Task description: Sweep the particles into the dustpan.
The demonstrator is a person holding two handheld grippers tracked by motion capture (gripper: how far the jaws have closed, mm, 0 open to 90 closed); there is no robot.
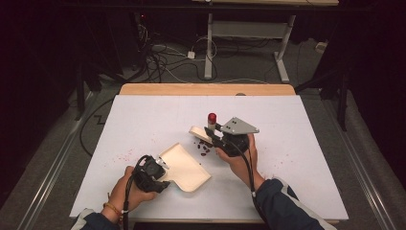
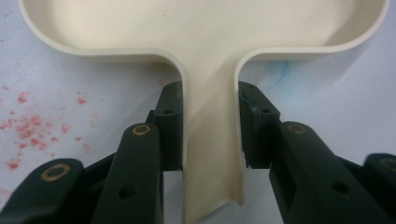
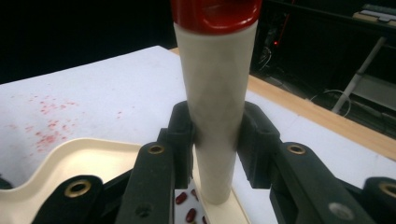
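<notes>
Dustpan: cream, lying on white table, pan holds nothing visible | left gripper: jaws clamped on dustpan handle | right gripper: jaws clamped on upright cream, red-capped brush handle | red beans: loose on table beside brush, outside dustpan

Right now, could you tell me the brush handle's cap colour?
Red cap, clearest in the right gripper view.

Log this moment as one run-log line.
left gripper: shut on dustpan handle | right gripper: shut on brush handle | beans: on table
</notes>
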